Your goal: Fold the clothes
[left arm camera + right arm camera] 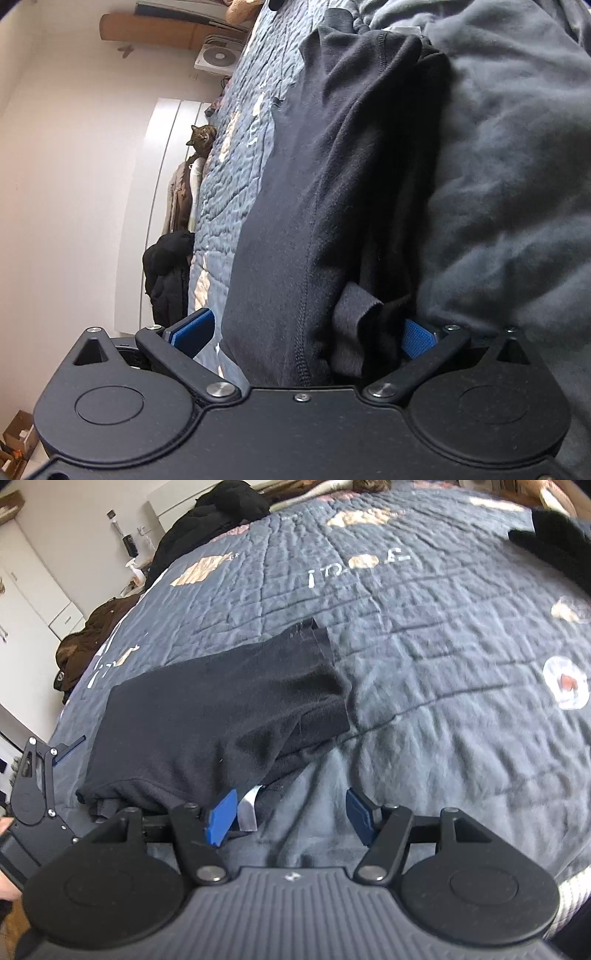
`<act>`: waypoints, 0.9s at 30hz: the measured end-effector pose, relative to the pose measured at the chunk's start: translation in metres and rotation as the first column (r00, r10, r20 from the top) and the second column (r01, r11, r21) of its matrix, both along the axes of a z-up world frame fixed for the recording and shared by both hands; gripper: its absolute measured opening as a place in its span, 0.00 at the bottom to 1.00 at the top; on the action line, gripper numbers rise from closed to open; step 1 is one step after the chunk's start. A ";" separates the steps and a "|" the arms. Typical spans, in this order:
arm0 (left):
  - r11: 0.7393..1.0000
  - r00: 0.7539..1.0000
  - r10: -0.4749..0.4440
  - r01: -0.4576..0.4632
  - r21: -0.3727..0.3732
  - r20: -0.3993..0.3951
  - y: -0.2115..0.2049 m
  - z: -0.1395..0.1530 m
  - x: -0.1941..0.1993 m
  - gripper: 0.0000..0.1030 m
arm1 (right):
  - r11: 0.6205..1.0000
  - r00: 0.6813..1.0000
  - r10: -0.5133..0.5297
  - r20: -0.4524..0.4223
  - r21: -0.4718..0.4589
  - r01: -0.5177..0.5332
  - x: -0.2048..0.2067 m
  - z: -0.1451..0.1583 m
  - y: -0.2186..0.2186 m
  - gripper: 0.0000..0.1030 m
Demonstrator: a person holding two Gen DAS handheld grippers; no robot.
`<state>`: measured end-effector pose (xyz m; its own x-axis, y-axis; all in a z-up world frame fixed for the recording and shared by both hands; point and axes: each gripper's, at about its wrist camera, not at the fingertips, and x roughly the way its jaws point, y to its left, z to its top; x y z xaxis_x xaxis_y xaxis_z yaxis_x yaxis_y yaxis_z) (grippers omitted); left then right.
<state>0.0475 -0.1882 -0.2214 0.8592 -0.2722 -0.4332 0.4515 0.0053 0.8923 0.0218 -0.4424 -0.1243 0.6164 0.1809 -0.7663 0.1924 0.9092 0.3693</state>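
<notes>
A: Starting at the left, what has the left gripper [303, 334] got?

B: Its blue pads [194, 332] stand wide apart, with the near hem of the black knit garment [332, 206] bunched between them. One pad is clear of the cloth, so I judge nothing is pinched yet.

A: And where does that garment lie?

B: On the grey-blue quilted bedspread [424, 646], partly doubled over, beside a crumpled grey fleece [517, 166]. A tabby cat [202, 140] sits at the far edge of the bed, well away.

A: And further right?

B: The right gripper [290, 819] hangs with its jaws apart and holding nothing. Its left pad is just beside the garment's near edge, by a small white label [248, 810]; the rest of the gap is over bare quilt.

A: So how to do this well?

B: Probably take only the black layers, not the quilt or fleece, pinch both corners of the same edge, then lift evenly so the fold lands square.
</notes>
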 end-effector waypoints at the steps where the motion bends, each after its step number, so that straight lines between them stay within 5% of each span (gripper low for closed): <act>1: 1.000 1.000 0.010 -0.010 -0.009 -0.012 -0.001 0.003 0.000 0.71 | 1.000 1.000 -0.004 -0.007 0.025 0.005 0.000 -0.002 -0.002 0.63; 2: 1.000 1.000 0.022 -0.022 -0.013 -0.016 -0.002 0.004 0.000 0.43 | 0.999 1.000 -0.009 -0.013 0.050 0.009 0.001 -0.004 -0.004 0.63; 3: 0.999 0.999 0.034 -0.035 -0.015 -0.017 -0.004 0.005 0.000 0.31 | 0.997 1.000 -0.015 -0.020 0.080 0.016 0.001 -0.007 -0.006 0.63; 11: 0.996 0.996 0.082 -0.084 -0.038 -0.048 -0.011 0.005 0.005 0.27 | 0.941 0.992 -0.097 -0.084 0.316 0.118 0.008 -0.033 -0.021 0.63; 17: 0.996 0.994 0.085 -0.088 -0.032 -0.069 -0.007 0.005 0.002 0.28 | 0.777 0.966 -0.225 -0.127 0.575 0.256 0.020 -0.067 -0.039 0.63; 20: 0.994 0.992 0.095 -0.099 -0.045 -0.084 -0.006 0.005 0.000 0.28 | 0.716 0.951 -0.272 -0.149 0.629 0.303 0.026 -0.084 -0.048 0.63; 27: 0.993 0.991 0.102 -0.106 -0.047 -0.090 -0.006 0.002 0.000 0.29 | 0.634 0.936 -0.329 -0.126 0.705 0.318 0.046 -0.100 -0.057 0.63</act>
